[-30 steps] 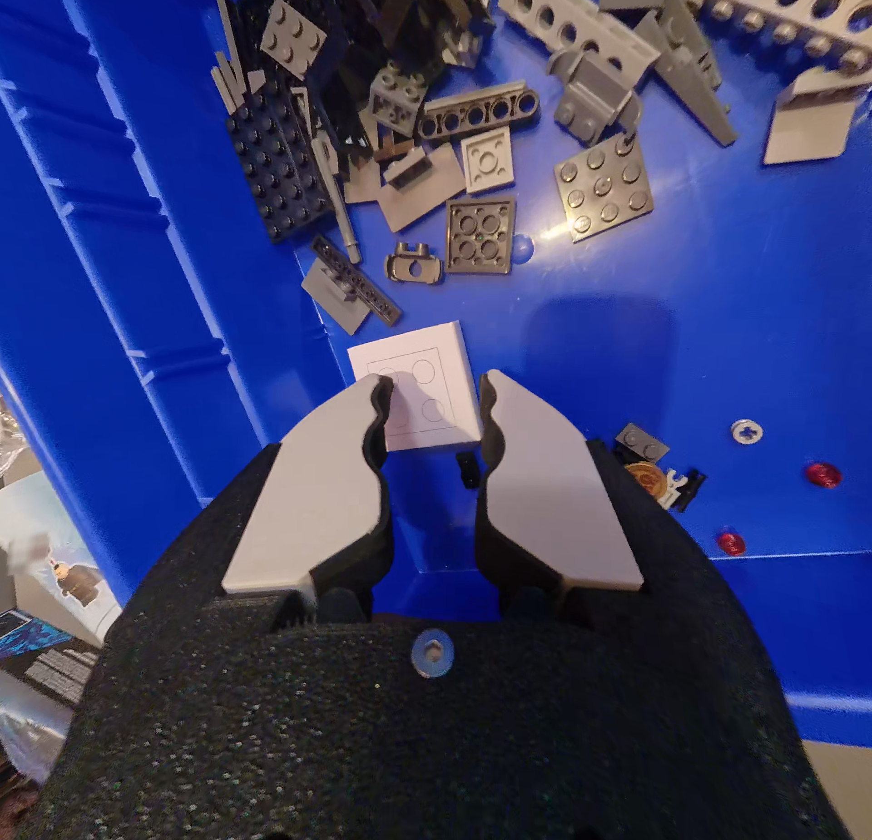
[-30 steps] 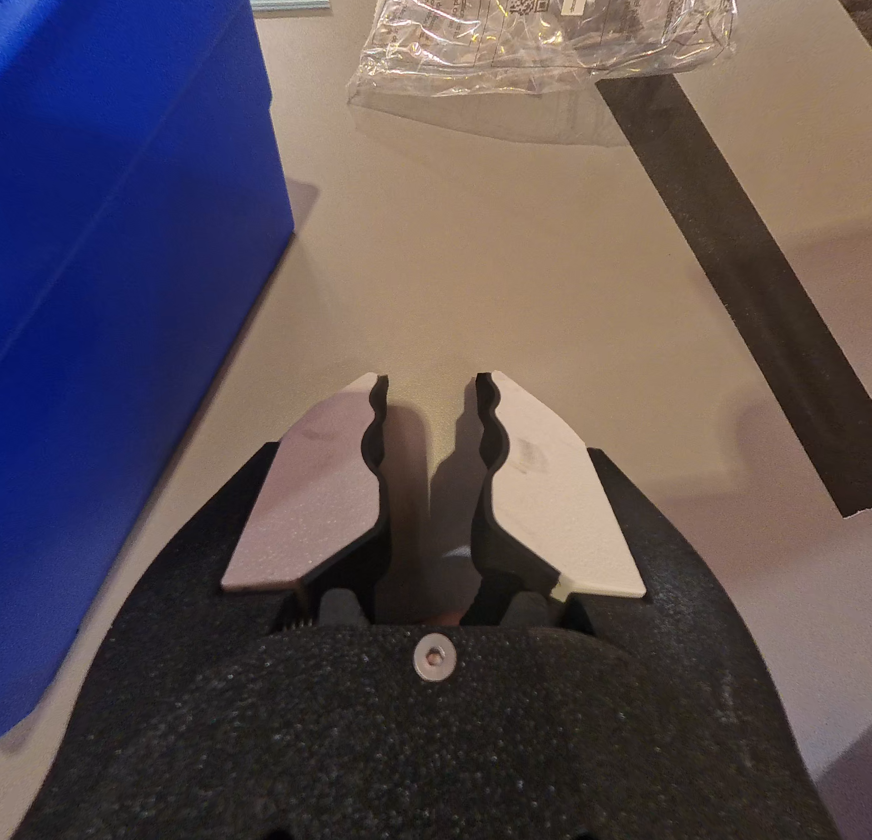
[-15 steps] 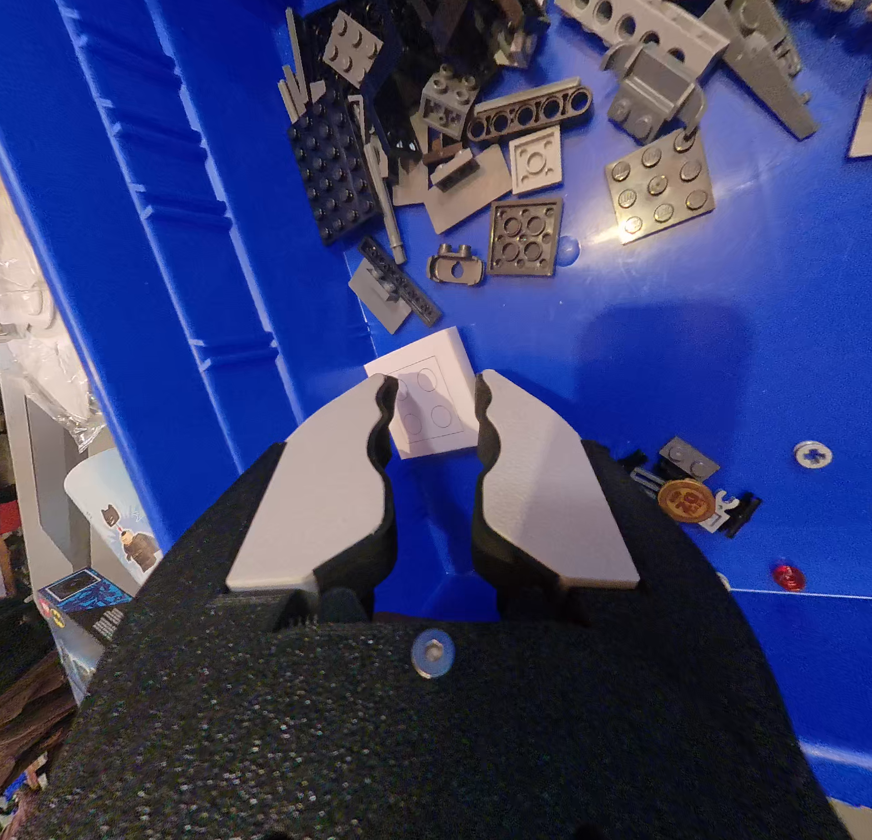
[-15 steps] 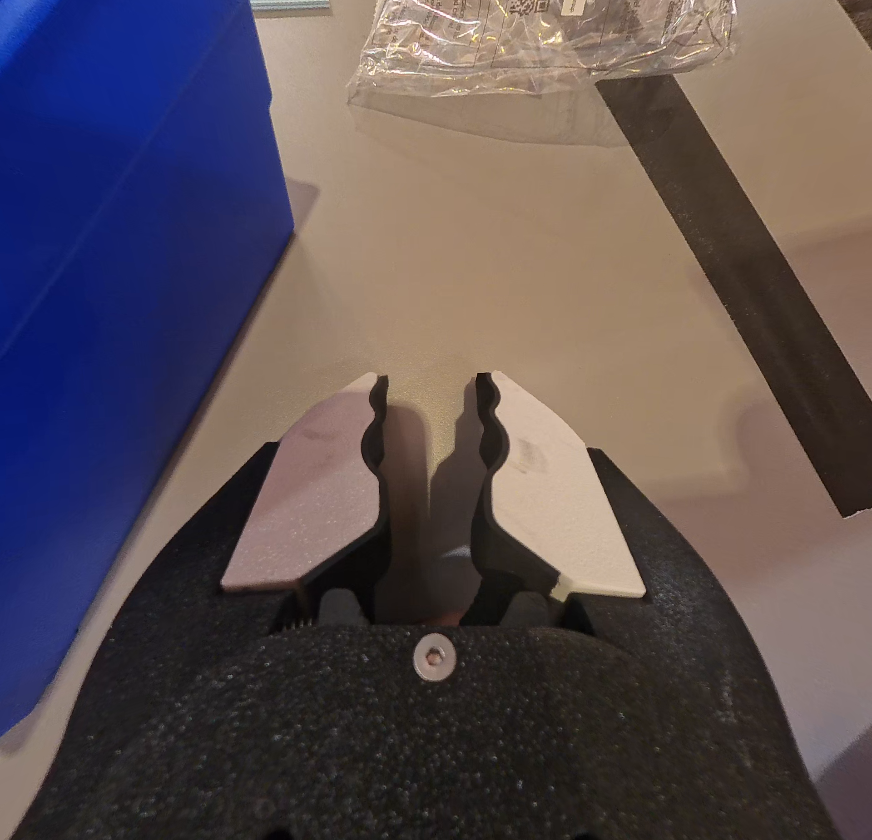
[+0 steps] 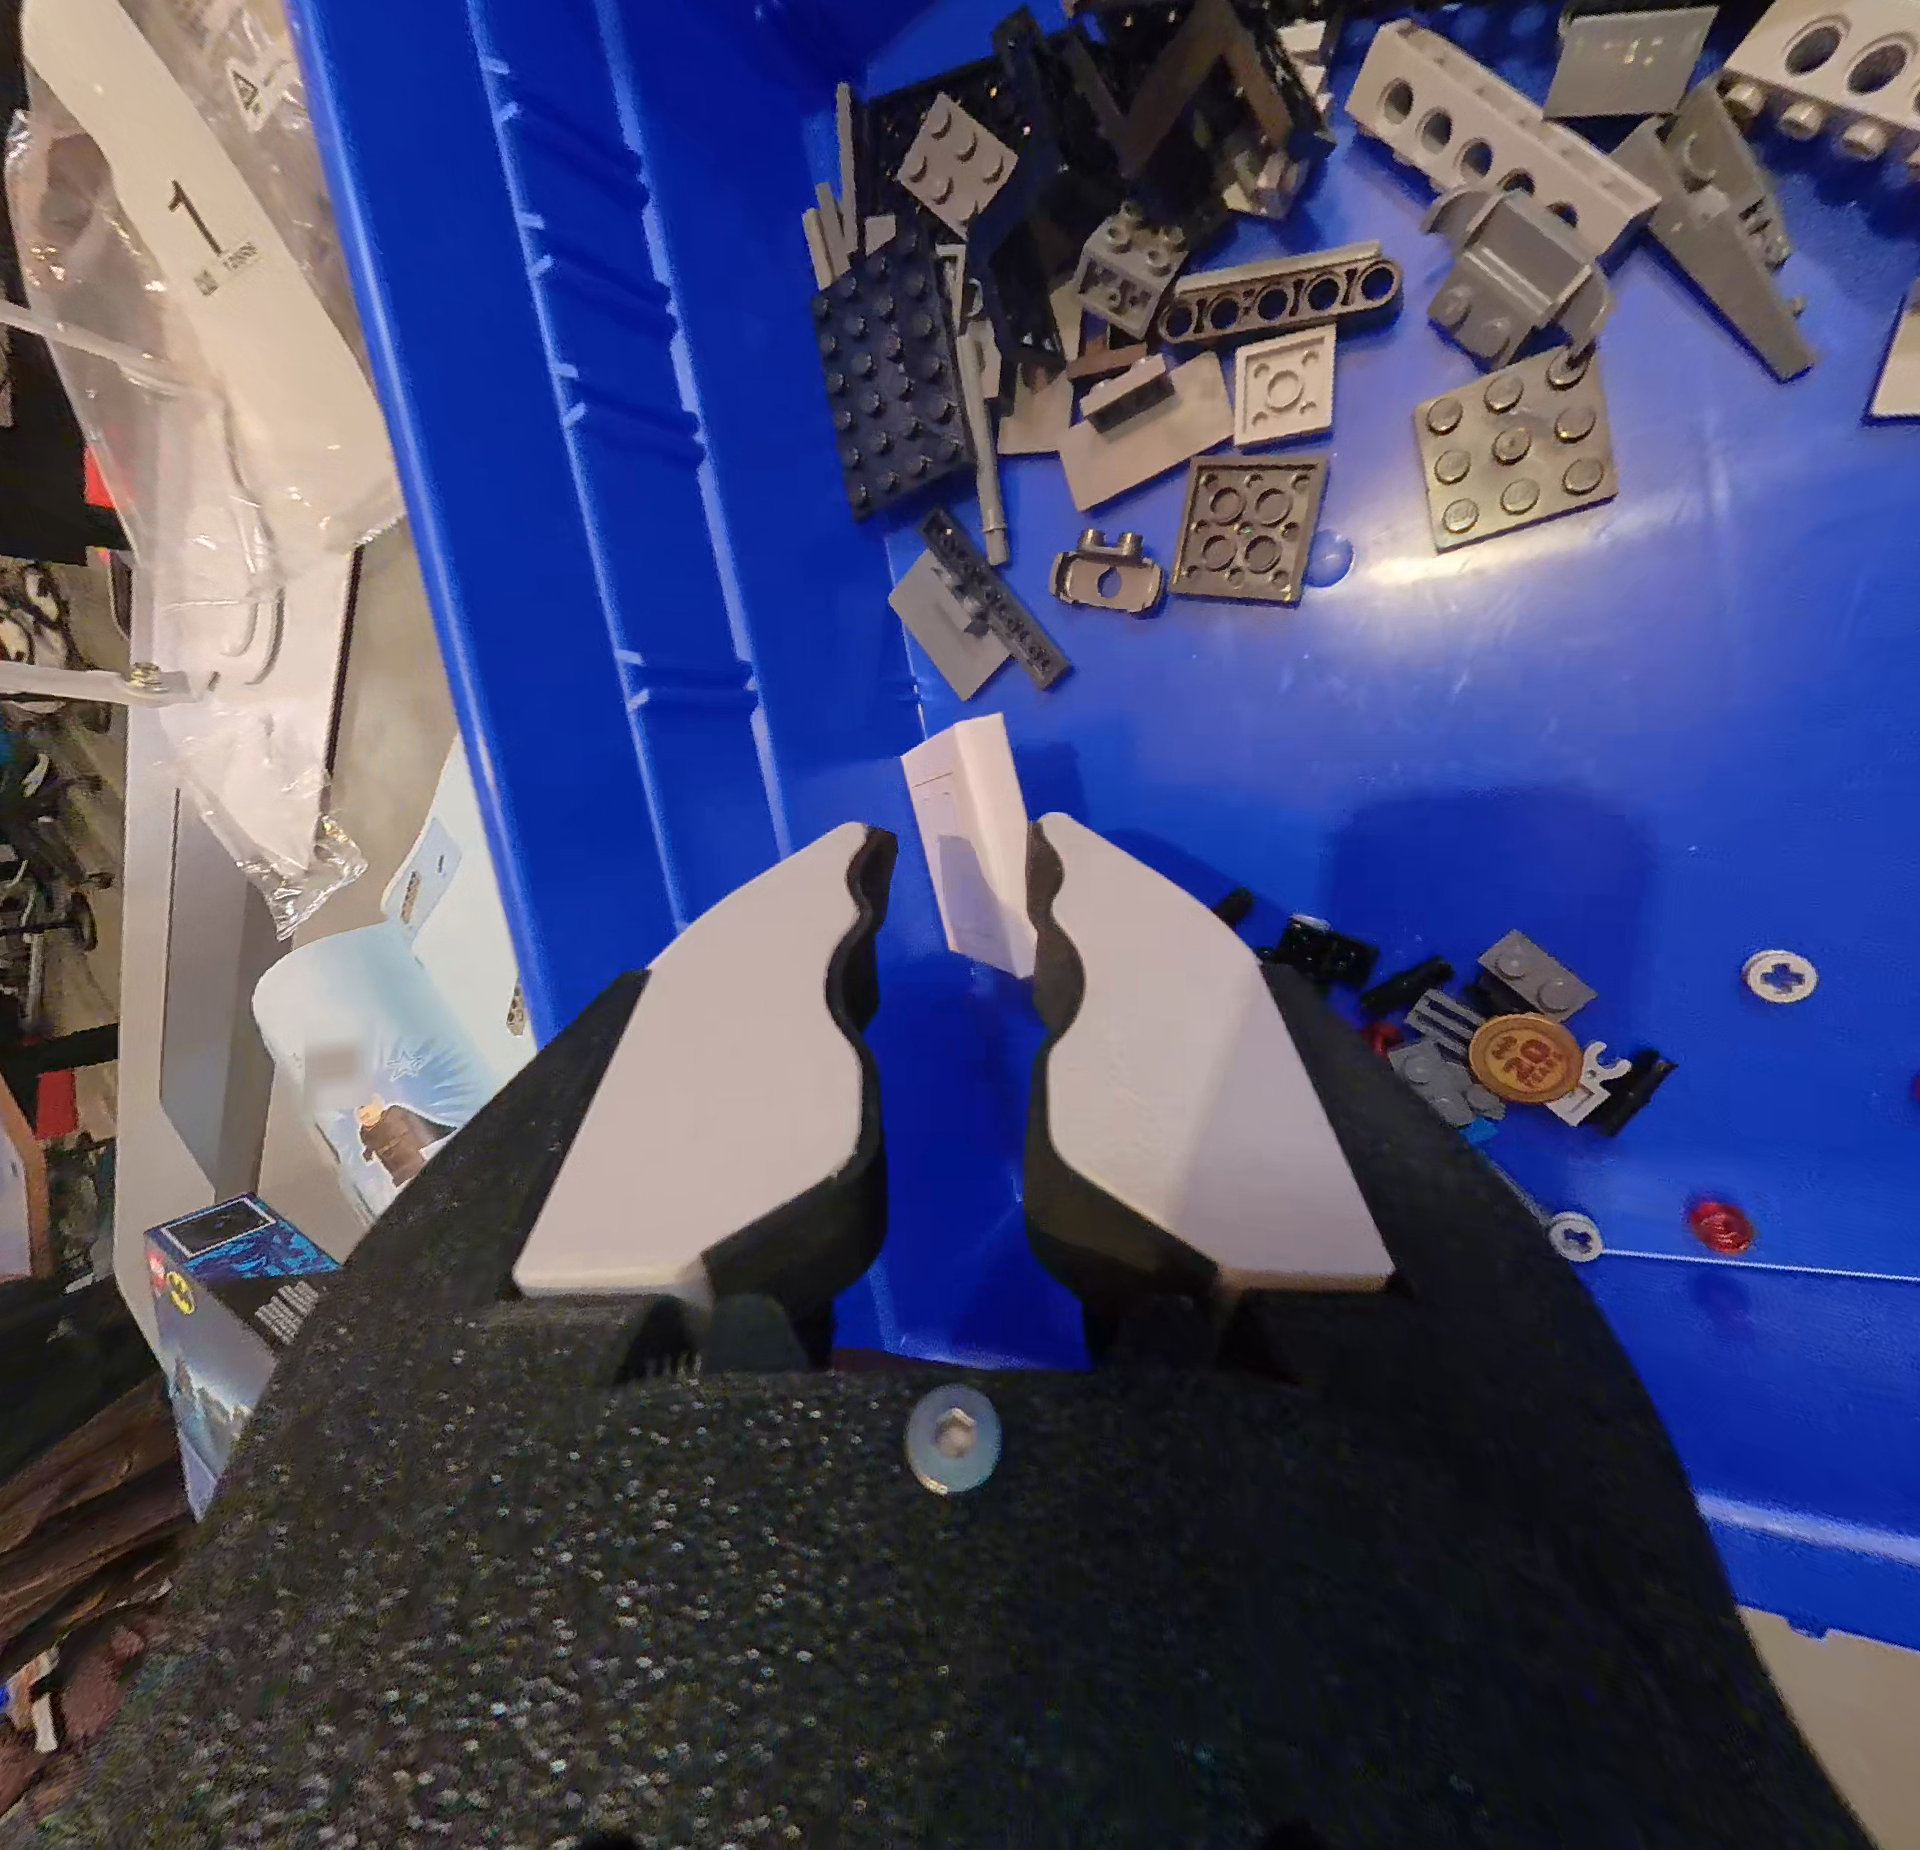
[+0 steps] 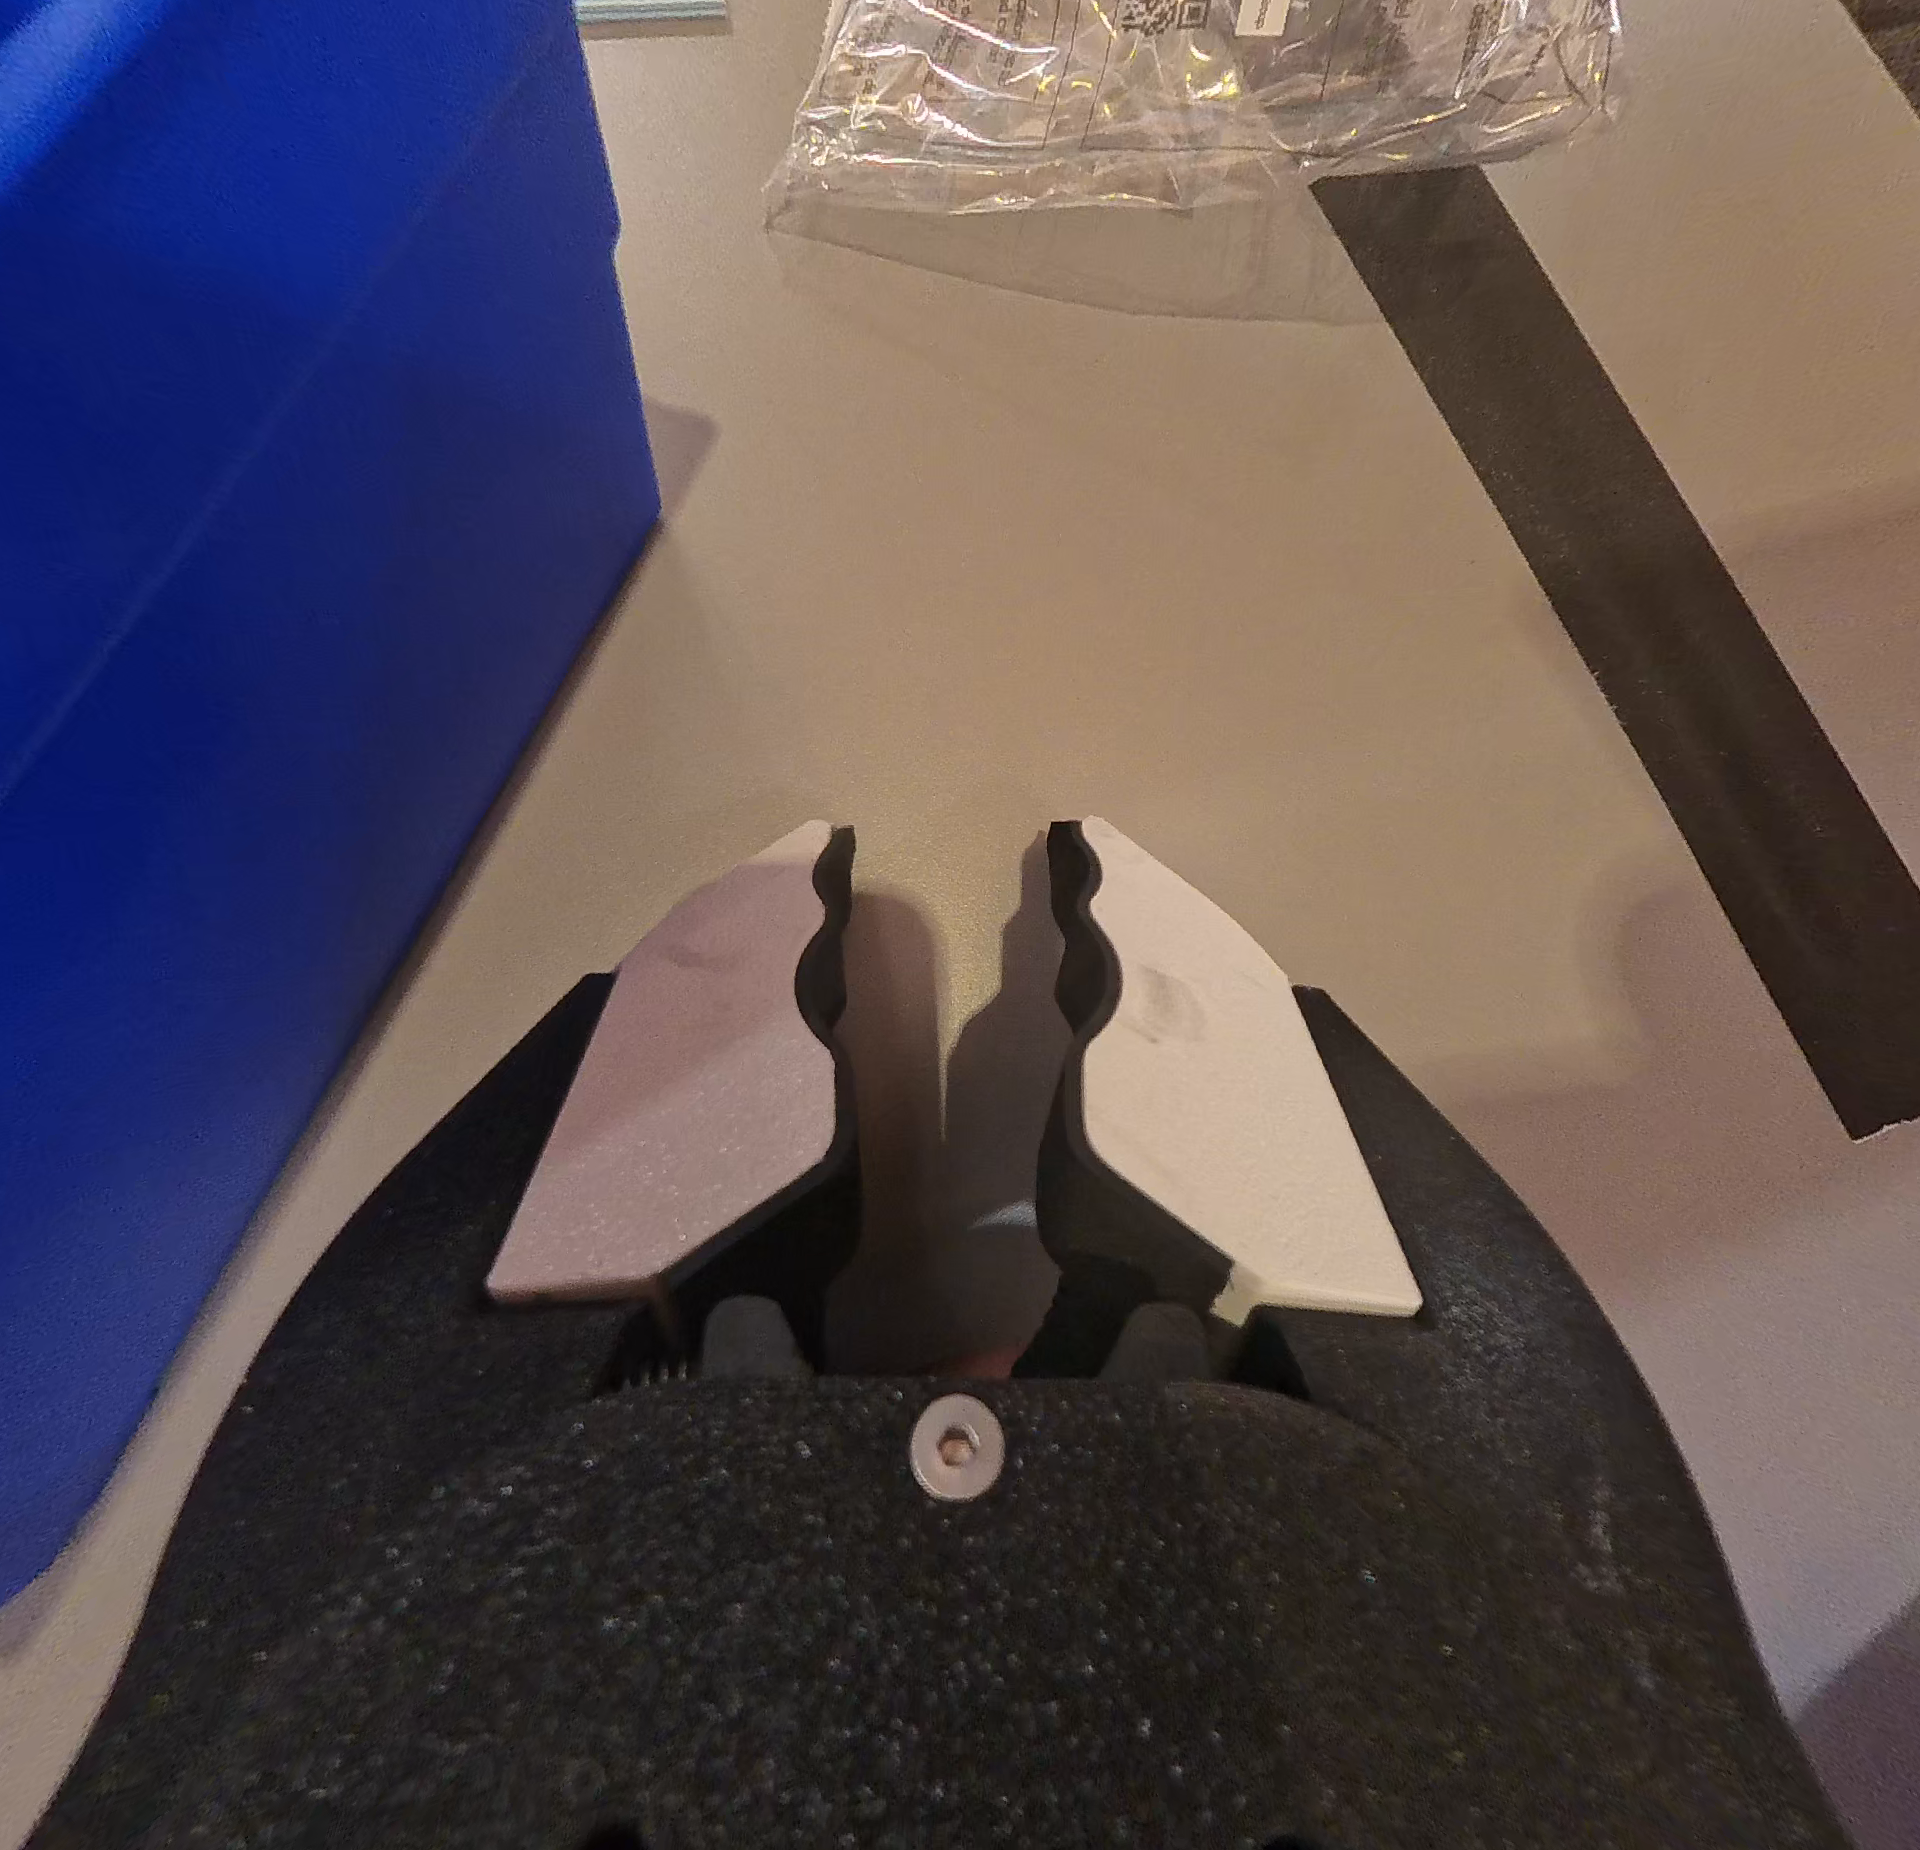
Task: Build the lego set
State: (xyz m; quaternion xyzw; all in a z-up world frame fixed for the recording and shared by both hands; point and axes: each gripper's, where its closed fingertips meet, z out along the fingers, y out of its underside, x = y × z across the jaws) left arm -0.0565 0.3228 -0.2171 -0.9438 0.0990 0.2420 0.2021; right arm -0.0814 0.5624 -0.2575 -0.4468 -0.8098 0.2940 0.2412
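Note:
In the left wrist view my left gripper is inside a blue bin, near its left wall. A white square plate stands tipped up on its edge between the fingers. It leans against the right pad, and blue floor shows between it and the left pad, so the jaws are open around it. In the right wrist view my right gripper is open and empty, just above a beige table, beside the blue bin's outer wall.
Several grey and black building pieces lie heaped at the bin's far end. A gold round piece with small dark parts lies to the right. A clear plastic bag and a black strip lie on the table. The gap from one gripper's tips to the other's is roughly 25 centimeters.
The left jaws have narrowed around the white plate, which has tipped from lying flat to standing on edge against the right pad. The left gripper drew back and leftward. The right gripper has not moved.

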